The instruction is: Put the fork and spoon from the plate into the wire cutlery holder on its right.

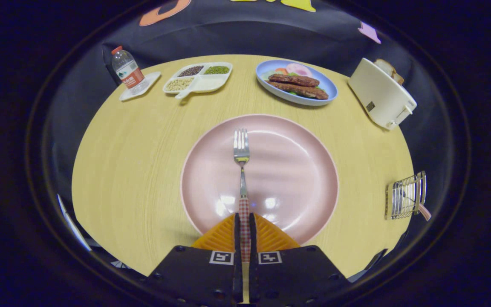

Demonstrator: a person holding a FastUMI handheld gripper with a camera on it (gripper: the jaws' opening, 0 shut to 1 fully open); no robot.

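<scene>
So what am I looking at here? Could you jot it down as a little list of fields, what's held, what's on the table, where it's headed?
gripper: gripper shut on the fork's checked handle
fork: fork points away from the fingers, tines over the plate's middle
plate: pink plate, bare apart from the fork
holder: wire holder at the table's right edge, a handle sticking out of it
spoon: likely that handle, cannot tell
far side: bottle, bean tray, blue food plate, toaster
table: round wooden table
</scene>
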